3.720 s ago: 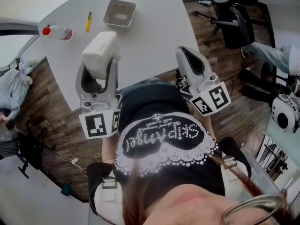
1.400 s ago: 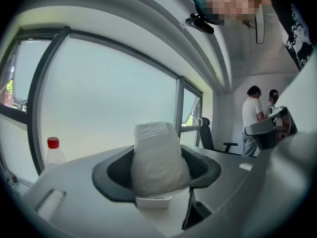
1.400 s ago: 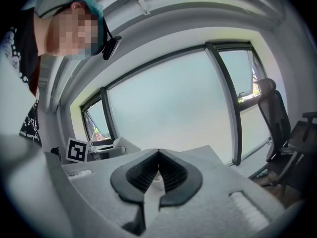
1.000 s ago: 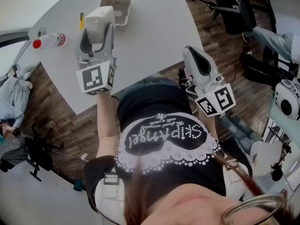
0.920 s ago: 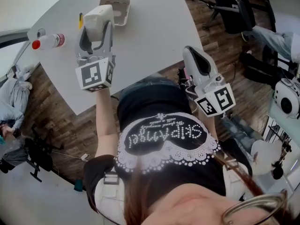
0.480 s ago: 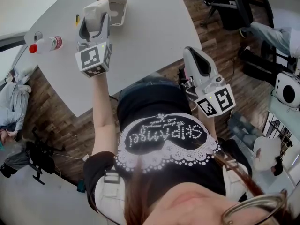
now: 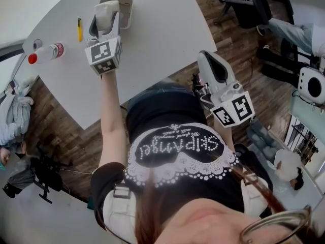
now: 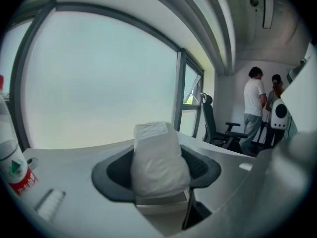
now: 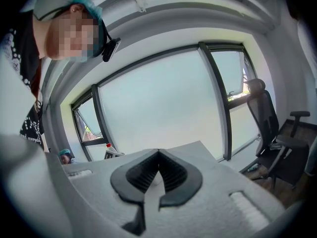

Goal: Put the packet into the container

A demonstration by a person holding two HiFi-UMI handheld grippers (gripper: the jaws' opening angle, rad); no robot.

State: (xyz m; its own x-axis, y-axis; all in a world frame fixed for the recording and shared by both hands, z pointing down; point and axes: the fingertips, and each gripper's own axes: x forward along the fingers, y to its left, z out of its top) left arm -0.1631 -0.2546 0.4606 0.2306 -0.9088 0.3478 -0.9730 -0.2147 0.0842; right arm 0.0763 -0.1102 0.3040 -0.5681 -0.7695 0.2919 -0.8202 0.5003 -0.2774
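Left gripper (image 8: 157, 173) clamps packet (image 8: 157, 157); only head view shows container (image 7: 127, 11).

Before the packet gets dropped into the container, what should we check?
1. Packet clamped in the left gripper: ok.
2. Packet right above the container: cannot tell; the head view only shows them overlapping.
3. Room inside the container: cannot tell; the left gripper hides most of it.
4. Right gripper shut, empty and away from the container: ok.
5. Bottle and yellow pen clear of the container: ok.
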